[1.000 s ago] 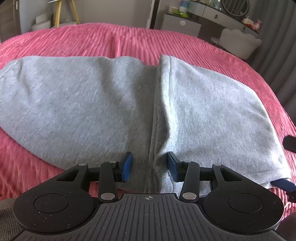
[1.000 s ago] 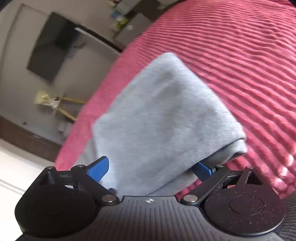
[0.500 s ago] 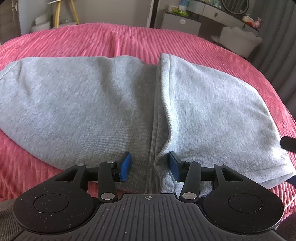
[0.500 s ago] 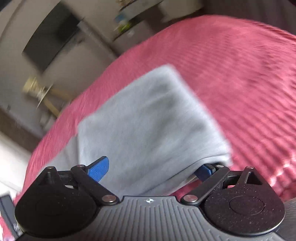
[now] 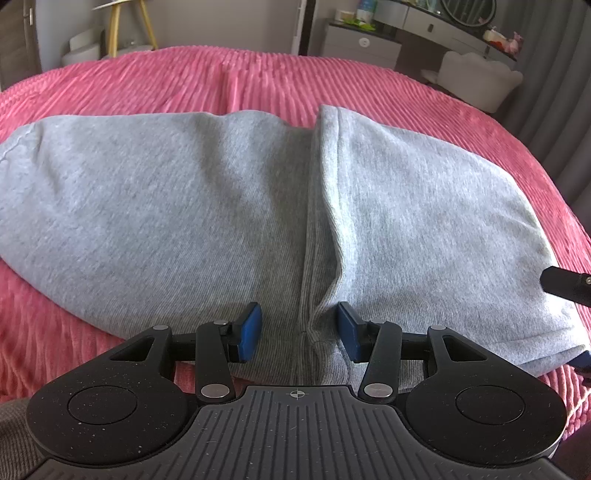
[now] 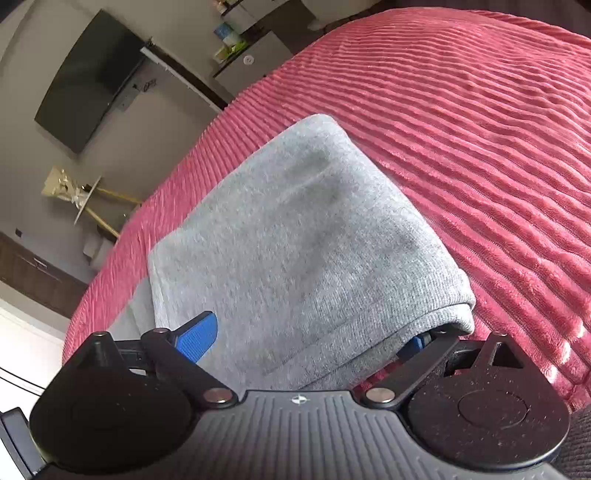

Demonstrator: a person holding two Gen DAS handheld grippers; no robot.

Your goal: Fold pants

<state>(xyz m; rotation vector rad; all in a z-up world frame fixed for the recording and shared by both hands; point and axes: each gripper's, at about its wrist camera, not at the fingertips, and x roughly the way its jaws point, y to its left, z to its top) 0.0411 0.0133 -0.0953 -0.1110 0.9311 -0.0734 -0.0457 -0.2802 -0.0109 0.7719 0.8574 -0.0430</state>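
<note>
Grey pants [image 5: 184,206] lie folded across a pink ribbed bedspread [image 5: 258,77], with a folded-over layer on the right half. My left gripper [image 5: 299,336] is open at the near edge. Its blue pads straddle the raised fold line without pressing it. In the right wrist view the folded end of the pants [image 6: 295,229] fills the middle. My right gripper [image 6: 306,339] is open wide around that end, one pad [image 6: 195,336] on top of the cloth and the other tucked under the edge [image 6: 417,343]. Part of the right gripper [image 5: 569,284] shows at the left view's right edge.
Beyond the bed stand a grey dresser [image 5: 362,44], a white chair [image 5: 476,81] and a yellow-legged stool [image 5: 125,26]. A dark screen [image 6: 92,77] hangs on the wall. Bare pink bedspread [image 6: 461,110] stretches to the right of the pants.
The right wrist view swung and tilted a little, then settled; its fingers stay around the same folded end. The left gripper and the pants have not visibly moved.
</note>
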